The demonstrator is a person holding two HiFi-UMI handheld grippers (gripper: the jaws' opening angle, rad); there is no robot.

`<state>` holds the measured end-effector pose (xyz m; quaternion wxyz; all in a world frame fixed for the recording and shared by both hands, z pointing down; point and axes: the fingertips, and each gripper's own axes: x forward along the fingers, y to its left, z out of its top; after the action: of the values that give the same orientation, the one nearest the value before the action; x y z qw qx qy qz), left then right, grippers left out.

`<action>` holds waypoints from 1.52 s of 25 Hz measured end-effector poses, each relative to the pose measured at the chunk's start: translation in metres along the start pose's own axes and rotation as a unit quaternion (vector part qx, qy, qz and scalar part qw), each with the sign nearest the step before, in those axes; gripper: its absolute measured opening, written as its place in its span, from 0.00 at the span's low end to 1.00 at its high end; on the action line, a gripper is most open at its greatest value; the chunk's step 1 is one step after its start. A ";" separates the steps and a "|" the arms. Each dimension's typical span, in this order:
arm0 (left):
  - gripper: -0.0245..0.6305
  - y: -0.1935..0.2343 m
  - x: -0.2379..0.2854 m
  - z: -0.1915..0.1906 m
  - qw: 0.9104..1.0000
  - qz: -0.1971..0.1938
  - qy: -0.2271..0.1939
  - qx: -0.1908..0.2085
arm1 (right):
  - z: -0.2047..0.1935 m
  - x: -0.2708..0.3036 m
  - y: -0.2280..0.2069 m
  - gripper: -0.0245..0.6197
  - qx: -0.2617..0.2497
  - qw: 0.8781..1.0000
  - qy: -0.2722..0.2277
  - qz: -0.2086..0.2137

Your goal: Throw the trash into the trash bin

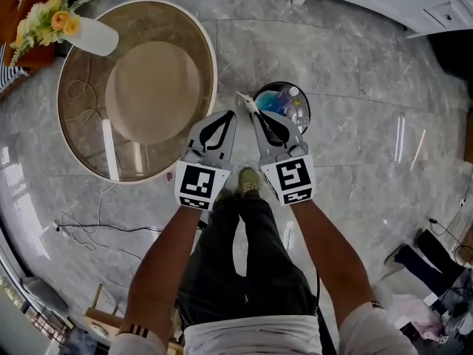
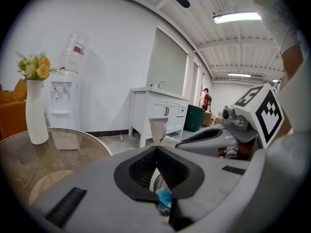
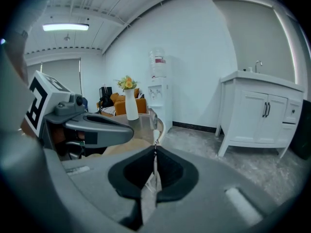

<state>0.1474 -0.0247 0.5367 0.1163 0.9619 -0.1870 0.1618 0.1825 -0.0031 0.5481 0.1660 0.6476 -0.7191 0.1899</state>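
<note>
Your left gripper (image 1: 229, 115) has its jaws pressed together with nothing between them, just right of the round glass surface (image 1: 81, 95) that carries a white vase (image 1: 92, 37) of flowers (image 1: 52, 24). Close beside it, your right gripper (image 1: 254, 110) is clamped on a white paper scrap (image 1: 244, 98) that sticks out past its tips. The scrap sits just at the left rim of the trash bin (image 1: 306, 103) on the floor (image 1: 355, 87), where 1 bottle (image 1: 294, 95) and blue trash (image 1: 272, 103) lie inside.

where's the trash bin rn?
Head view, upper centre: trash bin on the floor, just right of the round glass table, beneath the right gripper and its paper scrap.
</note>
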 end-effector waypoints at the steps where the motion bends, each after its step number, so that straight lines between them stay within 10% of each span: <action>1: 0.04 -0.005 0.004 0.000 1.000 -0.002 0.002 -0.001 | -0.004 -0.005 -0.007 0.04 0.002 1.000 0.003 -0.004; 17: 0.04 -0.050 0.046 0.000 0.999 -0.025 0.019 0.011 | -0.088 -0.035 -0.085 0.06 0.007 0.994 0.105 -0.037; 38: 0.04 -0.035 0.053 -0.013 0.999 -0.019 0.027 0.001 | -0.140 -0.022 -0.105 0.33 0.024 0.982 0.180 -0.040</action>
<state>0.2042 -0.0068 0.5621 0.1237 0.9607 -0.1656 0.1854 0.2878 0.0746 0.6654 0.2847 0.6350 -0.6457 0.3143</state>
